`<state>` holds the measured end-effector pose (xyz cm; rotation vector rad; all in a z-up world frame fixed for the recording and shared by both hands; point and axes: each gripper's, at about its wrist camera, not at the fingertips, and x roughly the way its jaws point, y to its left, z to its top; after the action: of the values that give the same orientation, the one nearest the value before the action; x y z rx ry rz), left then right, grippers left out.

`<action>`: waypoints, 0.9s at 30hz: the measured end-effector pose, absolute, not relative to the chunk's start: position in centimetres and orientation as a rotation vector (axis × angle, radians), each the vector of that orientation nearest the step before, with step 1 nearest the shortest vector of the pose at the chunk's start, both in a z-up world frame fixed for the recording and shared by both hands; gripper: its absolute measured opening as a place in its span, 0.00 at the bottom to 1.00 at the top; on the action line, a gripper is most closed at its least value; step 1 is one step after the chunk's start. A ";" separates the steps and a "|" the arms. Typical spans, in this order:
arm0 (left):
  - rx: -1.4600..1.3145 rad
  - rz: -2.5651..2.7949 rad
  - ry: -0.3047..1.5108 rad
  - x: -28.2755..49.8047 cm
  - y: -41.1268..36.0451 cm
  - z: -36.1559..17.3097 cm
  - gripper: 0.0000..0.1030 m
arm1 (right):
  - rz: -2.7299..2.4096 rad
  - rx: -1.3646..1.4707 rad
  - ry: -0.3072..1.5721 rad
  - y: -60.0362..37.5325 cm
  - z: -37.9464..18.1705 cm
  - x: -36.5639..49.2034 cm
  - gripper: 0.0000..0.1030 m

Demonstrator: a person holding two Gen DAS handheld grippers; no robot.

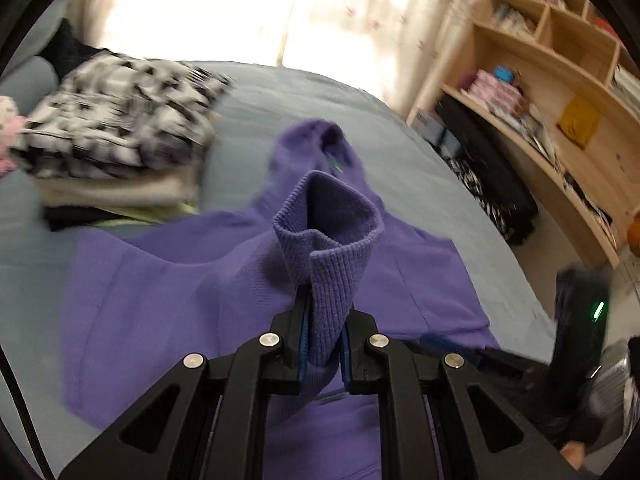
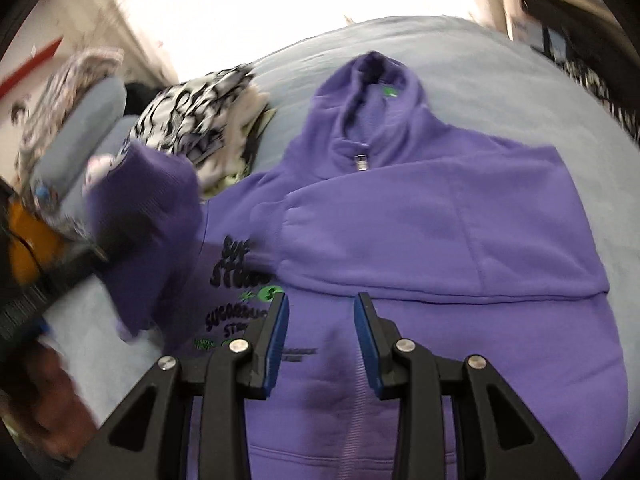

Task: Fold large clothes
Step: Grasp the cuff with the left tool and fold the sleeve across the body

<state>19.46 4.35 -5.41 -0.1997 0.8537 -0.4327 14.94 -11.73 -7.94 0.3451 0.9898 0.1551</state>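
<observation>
A purple zip hoodie [image 2: 440, 240] lies face up on the bed, hood [image 2: 376, 92] pointing away from me. One sleeve [image 2: 400, 216] is folded across the chest. My left gripper [image 1: 324, 320] is shut on the ribbed cuff [image 1: 328, 240] of the other sleeve, which stands up out of the jaws above the hoodie's body [image 1: 160, 280]. In the right wrist view that lifted sleeve [image 2: 148, 208] is a blur at the left. My right gripper [image 2: 322, 312] hovers open over the hoodie's lower front by the zip line, with nothing between its fingers.
A pile of folded clothes with a black-and-white patterned piece on top [image 1: 120, 120] sits on the blue-grey bed cover [image 1: 300, 92] left of the hoodie. Pillows [image 2: 80, 120] lie at the far left. A wooden shelf unit [image 1: 560, 80] and dark bags [image 1: 492, 184] stand right of the bed.
</observation>
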 end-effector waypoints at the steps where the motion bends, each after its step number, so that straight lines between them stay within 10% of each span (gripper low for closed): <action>1: -0.194 -0.437 0.865 19.7 3.4 -6.0 0.10 | 0.150 0.373 0.991 -13.0 -8.0 15.2 0.33; 12: -0.127 -0.442 1.037 21.8 -4.3 -14.3 0.14 | 0.238 0.553 1.123 -19.3 -12.5 19.0 0.43; 20: -0.150 -0.515 1.055 21.6 -3.7 -14.2 0.65 | 0.359 0.702 1.185 -18.8 -15.2 21.8 0.43; 27: -0.130 -0.532 1.029 20.8 -1.9 -12.3 0.65 | 0.436 0.753 1.178 -17.7 -15.2 22.3 0.43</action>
<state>20.82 -1.93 -12.33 -0.1299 1.0290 -0.5316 22.27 -17.66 -15.17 0.7532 1.1778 0.4357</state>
